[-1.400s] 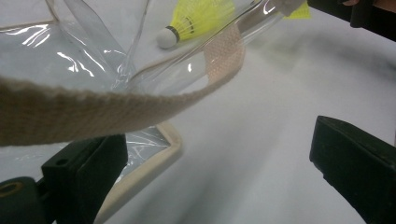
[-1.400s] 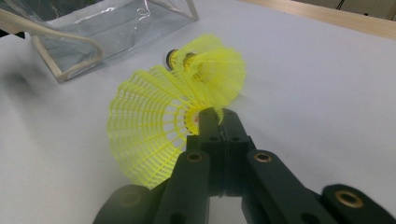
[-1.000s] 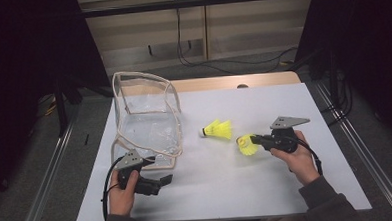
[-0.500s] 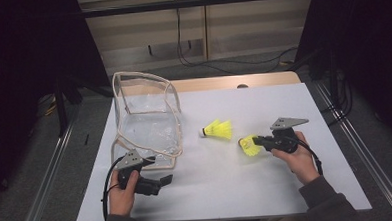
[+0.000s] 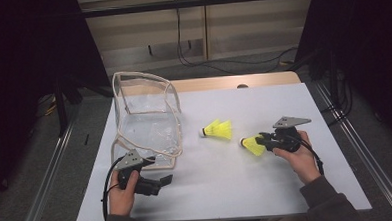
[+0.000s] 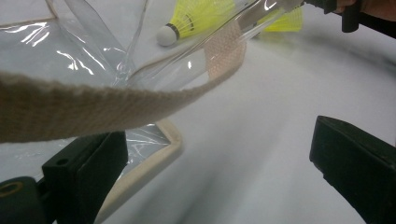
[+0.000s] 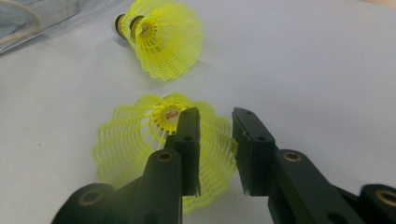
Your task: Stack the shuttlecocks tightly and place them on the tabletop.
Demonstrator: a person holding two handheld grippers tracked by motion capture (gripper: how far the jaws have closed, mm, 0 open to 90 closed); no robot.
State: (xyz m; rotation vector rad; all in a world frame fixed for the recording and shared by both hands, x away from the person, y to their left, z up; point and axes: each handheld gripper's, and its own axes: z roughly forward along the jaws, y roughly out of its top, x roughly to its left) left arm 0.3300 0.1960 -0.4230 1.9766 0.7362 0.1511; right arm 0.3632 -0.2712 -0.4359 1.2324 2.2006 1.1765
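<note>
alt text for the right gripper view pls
The right gripper has just been opening its black jaws, one inside a yellow shuttlecock lying on the white table. A second yellow shuttlecock lies beyond it.

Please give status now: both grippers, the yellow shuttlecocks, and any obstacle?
Right gripper jaws just opening, near shuttlecock skirt's rim between them, not pressed. Left gripper open beside clear bag. Second shuttlecock lies free. Bag strap hangs before left jaws.
</note>
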